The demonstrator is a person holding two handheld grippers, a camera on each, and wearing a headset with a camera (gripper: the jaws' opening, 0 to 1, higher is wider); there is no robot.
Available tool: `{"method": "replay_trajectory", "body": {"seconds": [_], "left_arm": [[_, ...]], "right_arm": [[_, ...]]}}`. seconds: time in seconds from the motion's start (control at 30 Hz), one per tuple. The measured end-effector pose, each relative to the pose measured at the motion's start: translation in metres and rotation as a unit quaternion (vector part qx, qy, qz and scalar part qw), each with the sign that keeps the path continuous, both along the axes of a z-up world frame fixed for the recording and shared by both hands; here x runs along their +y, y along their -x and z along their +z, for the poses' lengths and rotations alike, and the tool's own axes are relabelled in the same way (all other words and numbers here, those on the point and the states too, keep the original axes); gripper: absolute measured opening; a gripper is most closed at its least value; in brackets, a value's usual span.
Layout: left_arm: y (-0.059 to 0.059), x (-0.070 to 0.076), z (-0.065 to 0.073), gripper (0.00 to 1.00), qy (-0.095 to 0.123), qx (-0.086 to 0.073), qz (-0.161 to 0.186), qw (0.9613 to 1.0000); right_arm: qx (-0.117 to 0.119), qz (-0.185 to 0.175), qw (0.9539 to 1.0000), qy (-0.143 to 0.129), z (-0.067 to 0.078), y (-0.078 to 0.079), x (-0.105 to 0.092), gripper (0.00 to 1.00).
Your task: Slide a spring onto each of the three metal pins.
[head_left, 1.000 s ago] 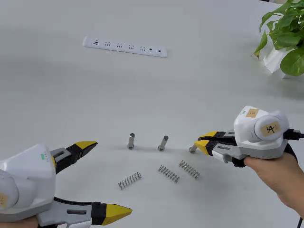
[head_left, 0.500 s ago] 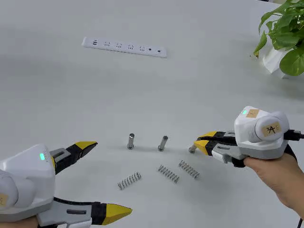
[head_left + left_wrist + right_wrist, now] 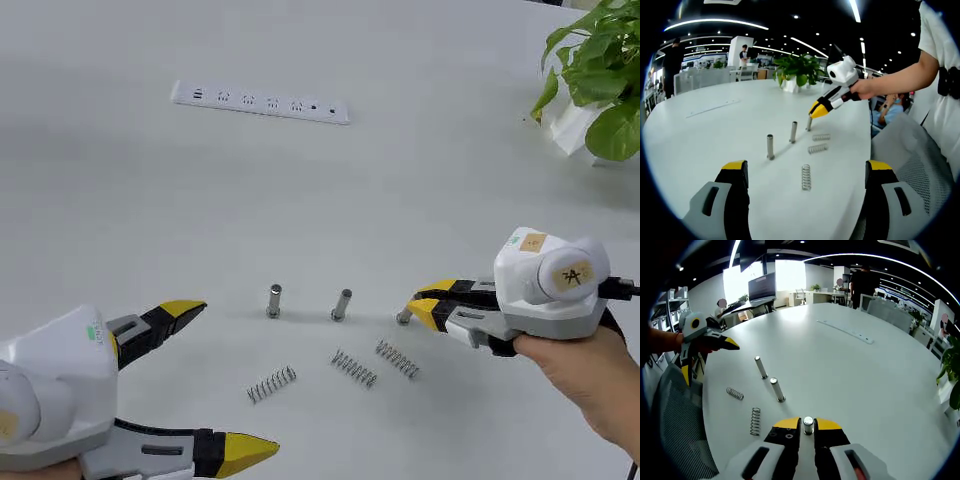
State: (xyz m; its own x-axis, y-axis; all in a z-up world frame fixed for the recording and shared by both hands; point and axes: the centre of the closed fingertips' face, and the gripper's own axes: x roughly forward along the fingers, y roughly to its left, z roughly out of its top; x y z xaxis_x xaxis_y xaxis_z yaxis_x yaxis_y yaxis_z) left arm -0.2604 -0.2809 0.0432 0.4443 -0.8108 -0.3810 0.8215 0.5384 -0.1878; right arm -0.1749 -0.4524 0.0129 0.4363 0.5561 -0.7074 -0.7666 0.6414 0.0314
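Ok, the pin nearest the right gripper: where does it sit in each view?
Head view: the pin is right of centre, rightmost of three, at the tips of the right gripper.
Left gripper view: the pin is just above centre, farthest of the row, under the other gripper's yellow tips.
Right gripper view: the pin is at bottom centre, between that gripper's own jaws.
Shared landmark: the white power strip on the table.
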Motion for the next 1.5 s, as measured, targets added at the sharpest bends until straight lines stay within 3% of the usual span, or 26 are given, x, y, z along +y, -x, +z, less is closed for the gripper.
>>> {"method": "replay_trajectory", "body": {"seconds": [0.37, 0.77, 1.33, 1.5], "left_arm": [[0.0, 0.0, 0.001, 0.96, -0.001, -0.002, -0.001, 1.0], [0.001, 0.0, 0.003, 0.96, -0.002, -0.004, -0.001, 1.0], [0.005, -0.001, 0.004, 0.96, -0.009, -0.008, -0.009, 0.9999], [0.006, -0.002, 0.006, 0.95, -0.012, -0.01, -0.012, 0.9998]], "right_arm": [[-0.003, 0.0, 1.0, -0.008, 0.004, 0.001, 0.001, 0.14], [-0.01, -0.004, 0.9998, -0.017, 0.011, 0.004, -0.001, 0.29], [-0.023, 0.004, 0.9989, -0.04, 0.021, 0.023, -0.007, 0.49], [-0.033, 0.013, 0.9976, -0.059, 0.027, 0.032, -0.006, 0.61]]}}
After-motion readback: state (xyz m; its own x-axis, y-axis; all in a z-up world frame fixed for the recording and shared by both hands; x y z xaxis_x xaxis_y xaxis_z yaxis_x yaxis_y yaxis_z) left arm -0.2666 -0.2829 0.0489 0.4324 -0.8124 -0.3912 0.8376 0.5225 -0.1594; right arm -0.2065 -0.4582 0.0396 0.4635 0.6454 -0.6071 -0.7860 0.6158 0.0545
